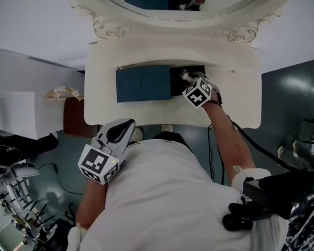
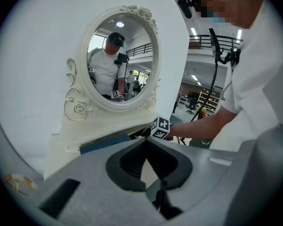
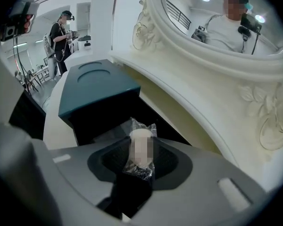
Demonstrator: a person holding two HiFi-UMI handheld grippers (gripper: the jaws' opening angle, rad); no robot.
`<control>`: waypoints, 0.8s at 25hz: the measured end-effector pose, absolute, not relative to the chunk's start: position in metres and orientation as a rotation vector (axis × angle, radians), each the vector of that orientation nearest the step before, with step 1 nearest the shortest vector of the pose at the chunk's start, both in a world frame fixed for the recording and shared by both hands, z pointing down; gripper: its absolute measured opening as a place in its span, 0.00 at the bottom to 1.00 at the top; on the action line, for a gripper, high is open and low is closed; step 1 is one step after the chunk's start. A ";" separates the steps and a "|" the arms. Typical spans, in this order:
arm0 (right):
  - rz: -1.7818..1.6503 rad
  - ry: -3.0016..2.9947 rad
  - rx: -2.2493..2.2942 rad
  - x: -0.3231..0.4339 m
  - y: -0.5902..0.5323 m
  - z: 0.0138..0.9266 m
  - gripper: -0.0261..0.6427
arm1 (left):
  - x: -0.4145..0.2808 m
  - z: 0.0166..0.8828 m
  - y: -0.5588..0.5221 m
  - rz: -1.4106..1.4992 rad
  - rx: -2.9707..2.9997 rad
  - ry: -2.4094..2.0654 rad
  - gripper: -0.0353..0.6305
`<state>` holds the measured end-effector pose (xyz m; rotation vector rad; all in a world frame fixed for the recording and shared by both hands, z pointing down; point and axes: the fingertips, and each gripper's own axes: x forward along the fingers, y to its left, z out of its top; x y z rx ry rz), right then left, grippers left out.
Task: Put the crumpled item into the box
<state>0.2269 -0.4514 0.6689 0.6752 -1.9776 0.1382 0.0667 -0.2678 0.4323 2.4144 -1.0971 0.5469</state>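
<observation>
A dark teal box (image 1: 143, 83) lies on the white vanity table (image 1: 102, 61), its black inside (image 3: 96, 128) laid open on the right. My right gripper (image 1: 186, 77) hangs over that open part, shut on the crumpled item (image 3: 140, 147), a white piece in creased clear wrap that sticks out between the jaws. The teal lid (image 3: 96, 86) sits just left of the held item. My left gripper (image 1: 119, 132) is low by my torso, far from the box, and in the left gripper view its jaws (image 2: 145, 142) meet at the tip with nothing in them.
An oval mirror in an ornate white frame (image 1: 172, 14) stands close behind the box. A brown stool (image 1: 78, 116) and a white block (image 1: 23, 114) are left of the table. Black cables and gear (image 1: 282, 192) lie right. Another person (image 3: 61, 32) stands far off.
</observation>
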 end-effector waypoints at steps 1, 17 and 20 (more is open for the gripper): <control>0.137 -1.978 0.670 0.227 -0.451 0.670 0.25 | 0.067 0.433 -0.268 0.548 2.409 -1.101 0.06; 0.179 -2.041 0.702 0.225 -0.445 0.648 0.39 | 0.076 0.439 -0.270 0.562 2.423 -1.037 0.06; 0.162 -2.058 0.755 0.230 -0.433 0.627 0.36 | 0.077 0.436 -0.265 0.550 2.457 -1.001 0.06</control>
